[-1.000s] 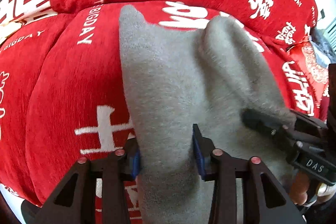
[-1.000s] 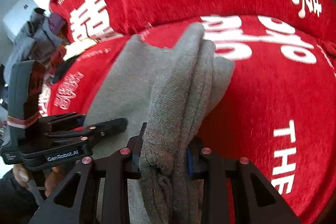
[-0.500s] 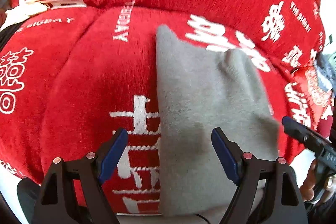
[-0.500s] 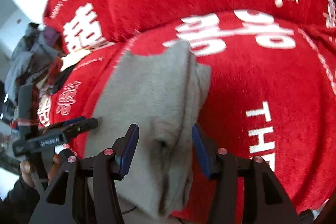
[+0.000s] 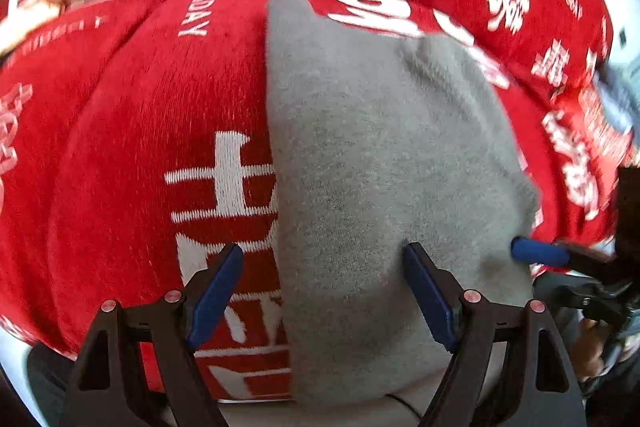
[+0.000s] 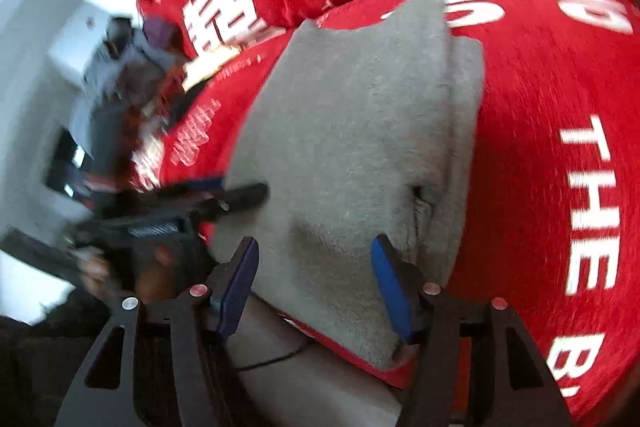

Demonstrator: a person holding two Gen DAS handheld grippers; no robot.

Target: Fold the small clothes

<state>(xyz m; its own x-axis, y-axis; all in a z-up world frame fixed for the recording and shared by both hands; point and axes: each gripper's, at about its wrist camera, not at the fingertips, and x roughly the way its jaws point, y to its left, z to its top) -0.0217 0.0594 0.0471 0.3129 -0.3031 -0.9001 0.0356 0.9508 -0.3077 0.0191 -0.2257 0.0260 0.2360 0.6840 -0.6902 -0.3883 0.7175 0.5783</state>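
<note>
my left gripper [image 5: 324, 287] hangs over the near end of a grey fleece garment [image 5: 384, 155], jaws spread wide and clamping nothing. its left blue pad [image 5: 216, 291] sits over the red cover, its right blue pad over the grey cloth, and the garment's straight left edge runs up between them. no pad presses on the fabric.

the garment lies folded on a red sofa cover [image 5: 132, 131] printed with white characters and the words "the big day". it stretches away from me across the seat cushion toward the back cushion, with a second layer showing as a ridge along its right side.

my right gripper [image 6: 316, 287] is over the same end of the garment [image 6: 352, 131], jaws still opening. grey cloth fills the space between its fingers, but the pads stand clear of it. in this view the doubled layers stack along the right edge, with a small dark gap between them.

the tip of my left gripper reaches in from the left here, blurred, held in my left hand [image 6: 120, 267]. in the left view, the right gripper's blue tip [image 5: 540, 253] lies just beside the garment's right edge.
</note>
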